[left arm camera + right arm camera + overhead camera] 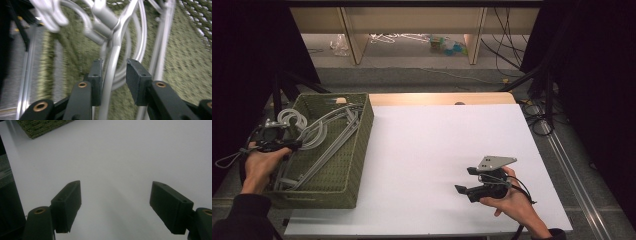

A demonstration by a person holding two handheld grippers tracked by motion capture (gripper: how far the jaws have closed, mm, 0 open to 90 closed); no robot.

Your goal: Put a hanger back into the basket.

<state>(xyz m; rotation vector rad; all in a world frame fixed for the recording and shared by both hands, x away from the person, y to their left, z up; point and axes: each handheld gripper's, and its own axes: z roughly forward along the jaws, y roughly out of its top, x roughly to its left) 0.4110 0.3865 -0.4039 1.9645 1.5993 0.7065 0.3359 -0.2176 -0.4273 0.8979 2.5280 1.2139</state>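
Note:
A green woven basket [362, 145] stands at the table's left and holds several grey plastic hangers [319, 137]. My left gripper [292, 145] reaches in over the basket's left rim. In the left gripper view it [114, 66] is open, with one hanger's neck [112, 50] between the jaws: the left jaw touches it and a gap shows at the right jaw. The basket floor [185, 62] lies below. My right gripper [465, 180] hovers low over the white table top [437, 135] at the front right, and it [115, 192] is wide open with nothing between its jaws.
A corner of the basket [42, 126] shows far off in the right gripper view. Beyond the table stand wooden shelf legs [354, 40] and floor clutter [447, 45]. Cables [537, 115] run past the table's right edge. Dark curtains flank both sides.

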